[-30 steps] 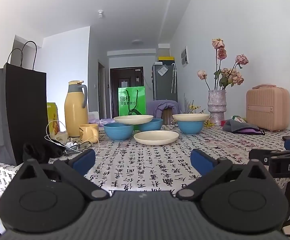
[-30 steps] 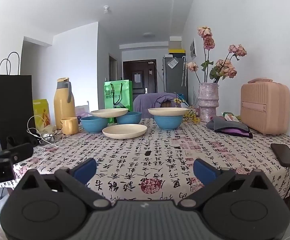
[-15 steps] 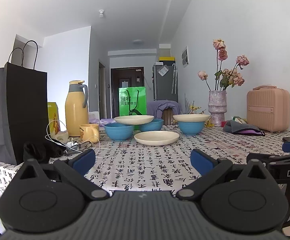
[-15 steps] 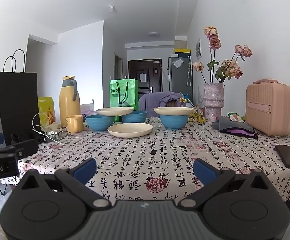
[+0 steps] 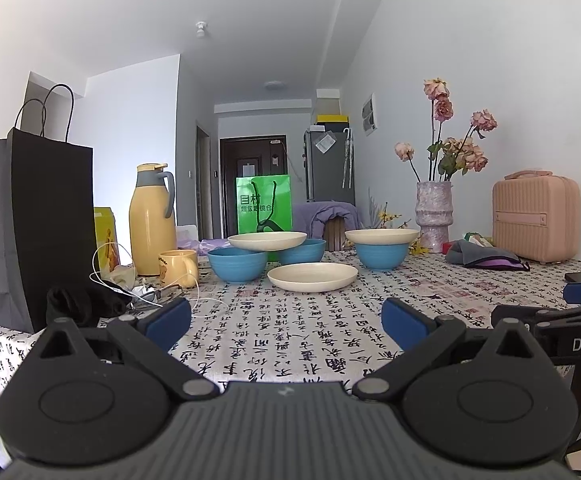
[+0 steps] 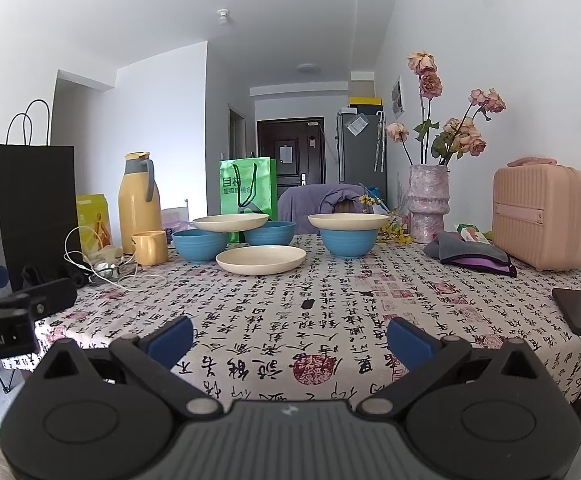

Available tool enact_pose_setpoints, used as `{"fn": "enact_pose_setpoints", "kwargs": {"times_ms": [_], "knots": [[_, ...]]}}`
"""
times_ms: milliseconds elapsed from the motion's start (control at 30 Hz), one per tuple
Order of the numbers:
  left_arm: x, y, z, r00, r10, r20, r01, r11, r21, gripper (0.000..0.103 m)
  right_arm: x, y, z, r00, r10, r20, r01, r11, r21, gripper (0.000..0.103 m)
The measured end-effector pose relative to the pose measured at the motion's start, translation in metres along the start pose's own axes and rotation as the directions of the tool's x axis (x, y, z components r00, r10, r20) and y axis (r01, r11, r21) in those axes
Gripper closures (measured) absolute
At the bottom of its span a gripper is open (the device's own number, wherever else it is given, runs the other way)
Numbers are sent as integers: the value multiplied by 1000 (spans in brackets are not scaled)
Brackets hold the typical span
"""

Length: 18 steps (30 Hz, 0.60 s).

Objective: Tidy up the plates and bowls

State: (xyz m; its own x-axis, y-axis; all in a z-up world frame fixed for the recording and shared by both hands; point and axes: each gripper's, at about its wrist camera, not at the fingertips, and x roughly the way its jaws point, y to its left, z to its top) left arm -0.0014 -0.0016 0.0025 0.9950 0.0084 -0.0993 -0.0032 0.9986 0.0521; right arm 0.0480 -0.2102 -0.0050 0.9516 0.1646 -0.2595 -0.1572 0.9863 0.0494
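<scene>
Far across the table stand three blue bowls and three cream plates. One cream plate [image 5: 312, 276] [image 6: 261, 260] lies flat on the cloth. A second plate [image 5: 267, 240] [image 6: 230, 223] bridges the left blue bowl [image 5: 237, 266] [image 6: 199, 245] and the middle blue bowl [image 5: 302, 251] [image 6: 269, 233]. A third plate [image 5: 381, 236] [image 6: 348, 221] rests on the right blue bowl [image 5: 382, 256] [image 6: 348, 243]. My left gripper [image 5: 286, 322] is open and empty near the table's front edge. My right gripper [image 6: 290, 338] is likewise open and empty, well short of the dishes.
A black paper bag [image 5: 38, 232], yellow thermos [image 5: 151, 220], yellow mug [image 5: 178, 268] and tangled cables [image 5: 130, 292] fill the left side. A vase of flowers [image 6: 426, 204], a grey pouch [image 6: 470, 254], a pink case [image 6: 538, 220] and a phone [image 6: 580, 310] sit on the right.
Both grippers have risen slightly and edged forward over the table's front edge. The dishes have not moved, and both grippers stay open.
</scene>
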Motion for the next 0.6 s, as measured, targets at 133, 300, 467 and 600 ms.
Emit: {"fn": "enact_pose_setpoints", "kwargs": {"times_ms": [133, 300, 467, 600], "knots": [[0, 0, 0, 1000, -2, -4, 2, 1000, 3, 0, 0, 1, 0, 1000, -1, -2, 1, 1000, 1, 0], [0, -1, 0, 1000, -2, 4, 1, 1000, 10, 0, 1, 0, 0, 1000, 3, -4, -3, 1000, 5, 0], [0, -1, -1, 1000, 1, 6, -1, 1000, 12, 0, 3, -2, 0, 1000, 7, -8, -7, 1000, 15, 0], [0, -2, -1, 1000, 4, 8, -4, 1000, 10, 0, 1, -1, 1, 1000, 11, 3, -11, 1000, 1, 0]]}}
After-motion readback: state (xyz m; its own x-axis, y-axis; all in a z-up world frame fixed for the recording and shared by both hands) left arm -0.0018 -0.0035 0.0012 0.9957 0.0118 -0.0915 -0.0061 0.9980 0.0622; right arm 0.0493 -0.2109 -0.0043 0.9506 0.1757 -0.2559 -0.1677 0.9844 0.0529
